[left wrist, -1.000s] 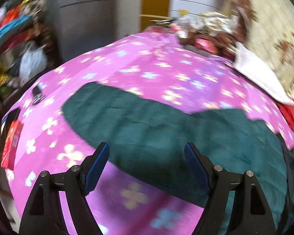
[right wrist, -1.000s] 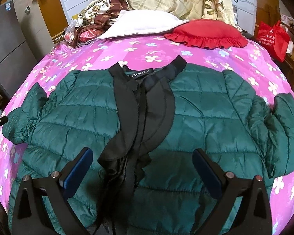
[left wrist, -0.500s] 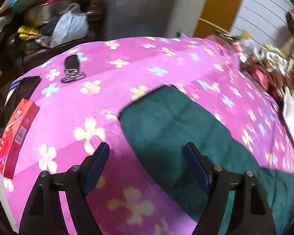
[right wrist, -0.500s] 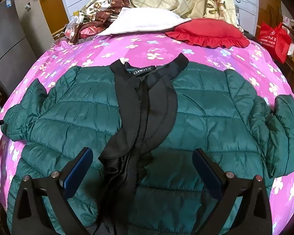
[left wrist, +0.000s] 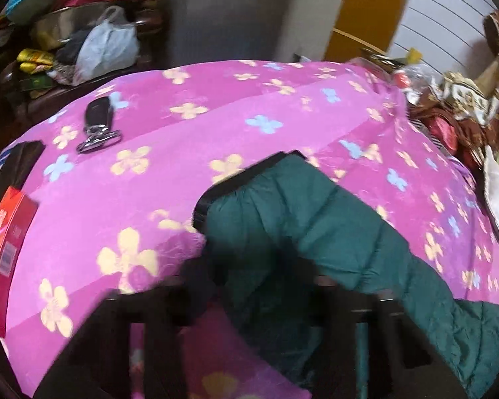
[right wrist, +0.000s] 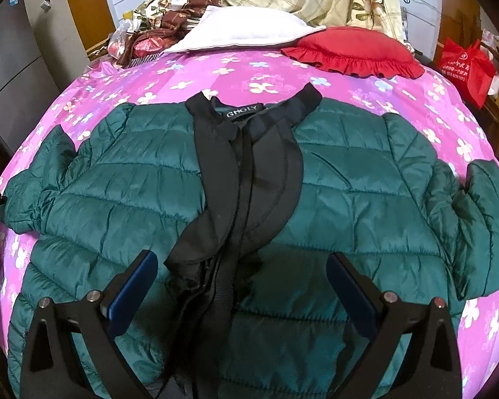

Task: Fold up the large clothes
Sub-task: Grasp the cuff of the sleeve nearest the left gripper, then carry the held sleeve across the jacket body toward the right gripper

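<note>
A key fob (left wrist: 98,126) and red box (left wrist: 6,242) lie beside the jacket sleeve (left wrist: 316,232).

Jacket (right wrist: 349,199) spread flat on the bed (right wrist: 236,66), collar toward the pillows.
Behind the collar a cushion (right wrist: 352,50) and a pillow (right wrist: 246,30) are laid; beyond the sleeve (left wrist: 316,232) a key fob (left wrist: 98,123) is set, a box (left wrist: 6,242) at the bed's left edge.

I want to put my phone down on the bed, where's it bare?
Bare pink floral bedspread lies between the key fob and the green jacket's sleeve cuff. Crowded: the headboard end, with the white pillow and red cushion.
</note>
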The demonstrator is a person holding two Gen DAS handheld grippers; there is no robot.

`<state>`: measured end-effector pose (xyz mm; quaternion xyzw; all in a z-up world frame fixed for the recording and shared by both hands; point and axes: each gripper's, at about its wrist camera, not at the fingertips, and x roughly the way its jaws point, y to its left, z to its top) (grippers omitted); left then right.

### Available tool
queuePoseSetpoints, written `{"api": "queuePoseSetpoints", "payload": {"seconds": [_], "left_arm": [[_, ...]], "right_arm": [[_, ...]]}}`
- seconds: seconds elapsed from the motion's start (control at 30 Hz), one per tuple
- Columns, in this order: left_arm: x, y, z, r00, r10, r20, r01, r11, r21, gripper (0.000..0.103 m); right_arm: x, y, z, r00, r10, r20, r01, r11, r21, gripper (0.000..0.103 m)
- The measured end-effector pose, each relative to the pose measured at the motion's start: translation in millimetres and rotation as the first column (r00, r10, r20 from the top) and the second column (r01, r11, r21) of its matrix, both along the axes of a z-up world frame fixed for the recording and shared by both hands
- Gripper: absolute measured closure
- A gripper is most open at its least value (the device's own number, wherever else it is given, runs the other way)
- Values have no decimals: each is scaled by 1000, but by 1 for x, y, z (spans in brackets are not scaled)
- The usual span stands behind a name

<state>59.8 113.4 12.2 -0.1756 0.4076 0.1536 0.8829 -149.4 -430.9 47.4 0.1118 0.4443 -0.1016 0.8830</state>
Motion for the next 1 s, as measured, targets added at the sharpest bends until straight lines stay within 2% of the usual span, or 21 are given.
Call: {"api": "queuePoseSetpoints", "payload": {"seconds": [0.13,0.4,0.57,0.73,1.0], "left_arm": [[-7,-10,15,999,-47,22,47,999,27,103],[-50,-48,65,980,-148,133,138,987,80,103],[-76,-88,95,947,-265,179,249,963,105,103],[-98,-128,112,912,-360,196,343,932,120,103],[-132,-202,140,832,-511,215,484,859,169,103]], "right_arm": [[-1,-1,1,1000,0,2,0,1000,-5,0],[-11,-7,2,1000,-20,3,20,1000,-1,0],[-18,-9,8,1000,-29,10,29,999,-17,0],[-29,-14,15,999,-38,16,38,999,-27,0],[-49,-28,20,998,-61,30,61,998,-28,0]]}}
